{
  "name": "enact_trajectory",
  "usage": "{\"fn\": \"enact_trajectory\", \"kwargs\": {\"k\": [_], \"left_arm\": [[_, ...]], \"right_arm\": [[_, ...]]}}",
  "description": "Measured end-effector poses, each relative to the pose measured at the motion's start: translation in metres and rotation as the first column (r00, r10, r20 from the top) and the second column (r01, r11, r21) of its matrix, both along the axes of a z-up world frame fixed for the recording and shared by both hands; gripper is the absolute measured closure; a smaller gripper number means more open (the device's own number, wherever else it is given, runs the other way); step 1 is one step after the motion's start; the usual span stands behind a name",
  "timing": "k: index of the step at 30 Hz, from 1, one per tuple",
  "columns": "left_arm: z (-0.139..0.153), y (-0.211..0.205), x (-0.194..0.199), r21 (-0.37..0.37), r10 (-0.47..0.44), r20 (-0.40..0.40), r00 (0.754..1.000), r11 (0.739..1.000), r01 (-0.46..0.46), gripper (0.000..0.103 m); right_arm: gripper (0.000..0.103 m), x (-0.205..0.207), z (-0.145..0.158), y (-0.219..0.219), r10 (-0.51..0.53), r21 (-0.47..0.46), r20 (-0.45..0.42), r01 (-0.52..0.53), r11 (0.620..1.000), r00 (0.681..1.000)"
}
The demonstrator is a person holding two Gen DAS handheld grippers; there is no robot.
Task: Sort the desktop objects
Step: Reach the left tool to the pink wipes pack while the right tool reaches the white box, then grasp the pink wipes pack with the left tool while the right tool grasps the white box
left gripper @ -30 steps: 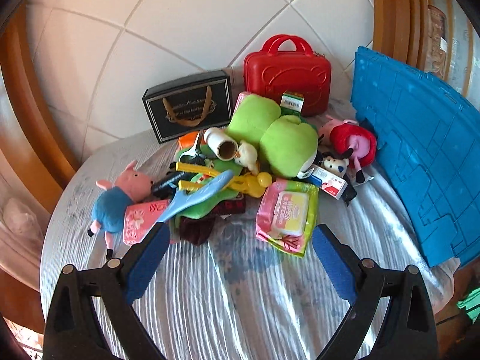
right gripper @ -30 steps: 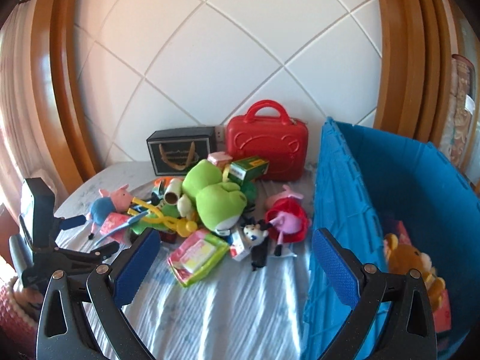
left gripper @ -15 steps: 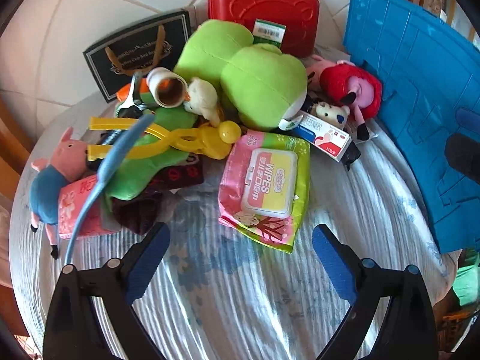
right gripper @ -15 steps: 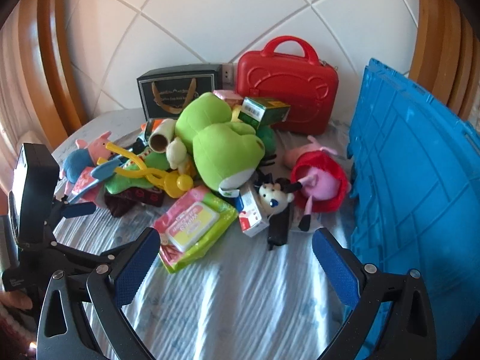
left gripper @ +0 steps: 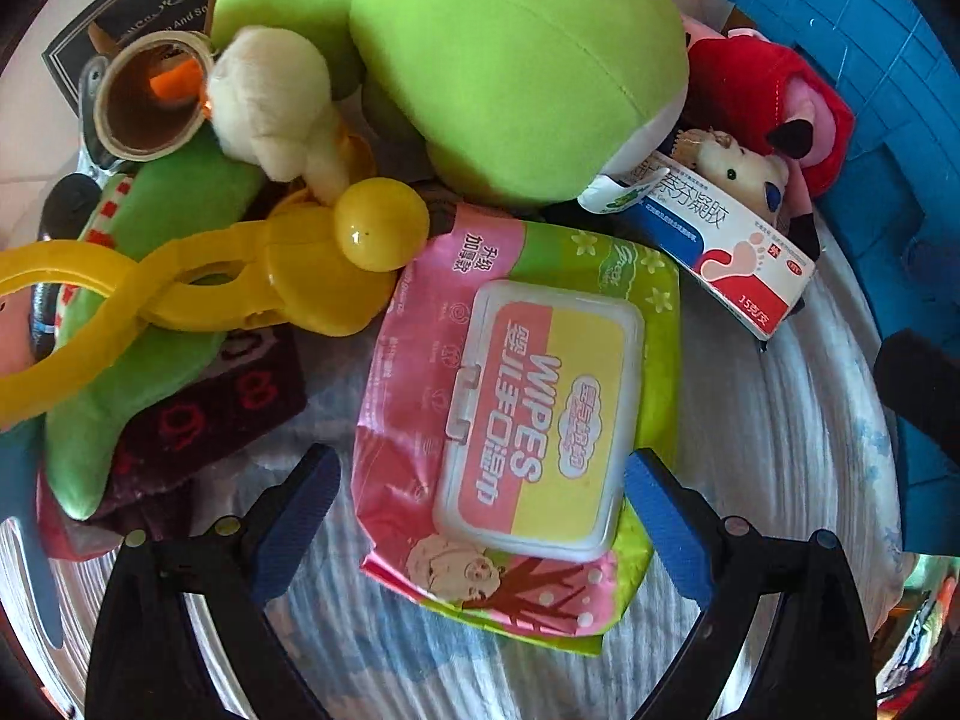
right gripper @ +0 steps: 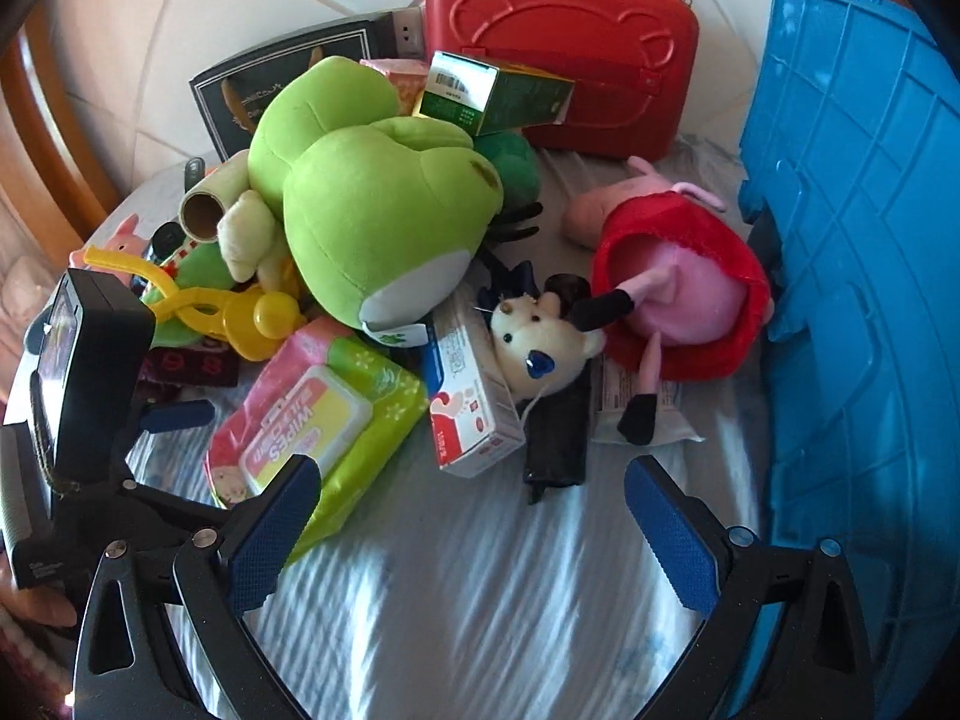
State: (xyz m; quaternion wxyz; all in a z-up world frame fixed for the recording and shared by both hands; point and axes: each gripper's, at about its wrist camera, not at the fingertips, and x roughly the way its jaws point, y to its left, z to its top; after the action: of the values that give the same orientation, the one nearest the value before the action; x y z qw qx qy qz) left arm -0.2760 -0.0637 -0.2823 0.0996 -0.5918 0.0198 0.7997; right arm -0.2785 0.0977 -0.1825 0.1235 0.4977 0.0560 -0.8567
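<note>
A pile of toys and packets lies on a cloth-covered round table. My left gripper (left gripper: 480, 510) is open, its blue fingers straddling the near end of a pink and green wipes pack (left gripper: 528, 396), which also shows in the right wrist view (right gripper: 312, 426). My right gripper (right gripper: 468, 534) is open and empty above bare cloth, just short of a white and red box (right gripper: 468, 402) and a small white mouse plush (right gripper: 540, 342). A big green frog plush (right gripper: 372, 204) tops the pile. A blue crate (right gripper: 858, 276) stands at the right.
A red toy case (right gripper: 564, 54) and a black gift box (right gripper: 270, 84) stand at the back wall. Yellow plastic tongs (left gripper: 180, 282), a cardboard roll (left gripper: 144, 96), a red-dressed pig plush (right gripper: 678, 282) and a green carton (right gripper: 498, 96) lie in the pile.
Both grippers have moved forward toward the pile. The left one has closed in on the wipes pack and now straddles it; the right one has neared the white and red box.
</note>
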Motion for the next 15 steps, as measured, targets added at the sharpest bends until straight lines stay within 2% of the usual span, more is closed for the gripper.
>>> {"fn": "enact_trajectory", "kwargs": {"k": [6,12,15], "left_arm": [[-0.012,0.009,-0.012,-0.016,-0.012,0.016,1.0,1.0,0.012,0.0],[-0.017,0.008,-0.017,0.017,-0.017,0.026,1.0,1.0,0.016,0.0],[-0.024,0.006,-0.02,0.064,0.0,0.054,0.999,0.998,-0.003,0.0]], "right_arm": [[0.0,-0.023,-0.02,-0.008,0.009,-0.008,0.039,-0.009,1.0,0.999],[0.0,-0.041,-0.044,-0.011,0.0,-0.009,0.085,0.0,1.0,0.996],[0.001,-0.047,-0.054,-0.015,0.005,0.001,0.095,-0.005,1.0,0.995]]}}
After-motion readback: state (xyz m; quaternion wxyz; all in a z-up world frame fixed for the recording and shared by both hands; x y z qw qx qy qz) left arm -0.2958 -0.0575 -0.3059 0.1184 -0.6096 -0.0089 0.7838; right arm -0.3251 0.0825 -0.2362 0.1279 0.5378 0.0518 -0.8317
